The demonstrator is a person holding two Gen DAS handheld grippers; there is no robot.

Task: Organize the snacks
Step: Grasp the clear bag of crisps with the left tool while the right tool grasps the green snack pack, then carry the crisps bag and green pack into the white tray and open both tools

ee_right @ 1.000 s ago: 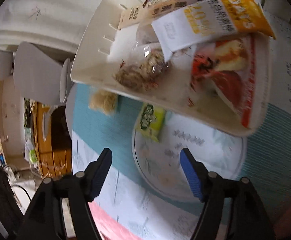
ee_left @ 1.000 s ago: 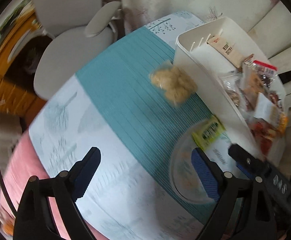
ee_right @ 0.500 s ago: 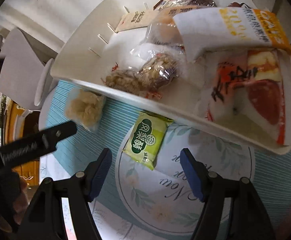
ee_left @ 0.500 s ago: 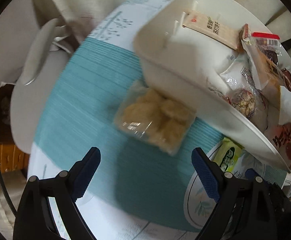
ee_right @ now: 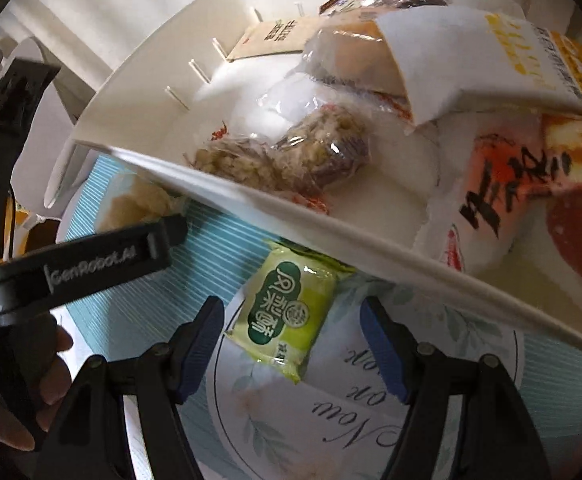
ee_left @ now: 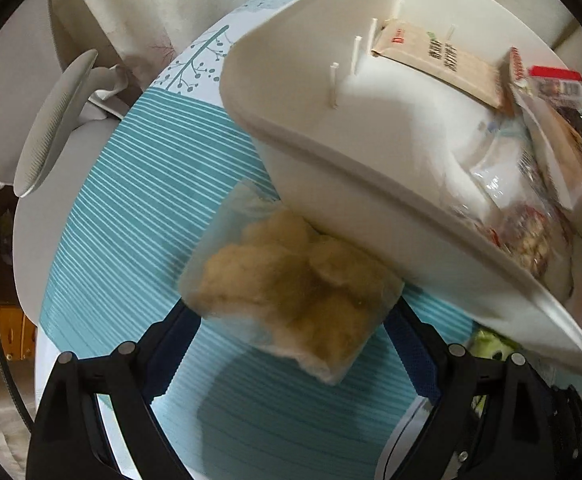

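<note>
Left wrist view
Left claw (ee_left: pixel 291 332): jaws spread wide, holding nothing; its blue pads sit either side of the near edge of the clear bag.
Clear bag of pale crackers (ee_left: pixel 291 284): straight ahead between the fingers, lying on the striped tablecloth (ee_left: pixel 139 200), its far end tucked against the wall of the white bin (ee_left: pixel 371 216).
White bin: ahead and to the right, already holding several packets.
Doing it well: I judge the pickup is the step in hand. Push in a little further so the pads take the bag's body and not just the thin film edge, close gently to avoid crushing the crackers, then lift clear of the bin wall before swinging over the rim.

Right wrist view
Right claw (ee_right: pixel 293 346): wide apart, gripping nothing.
Green packet (ee_right: pixel 289 312): just ahead between the fingers, lying half on a printed plate (ee_right: pixel 371 420), its far end under the bin's overhanging rim.
Left claw's body: off to the left, near the clear bag.
Doing it well: draw the packet back from under the rim before raising it; keep the two claws apart.
</note>
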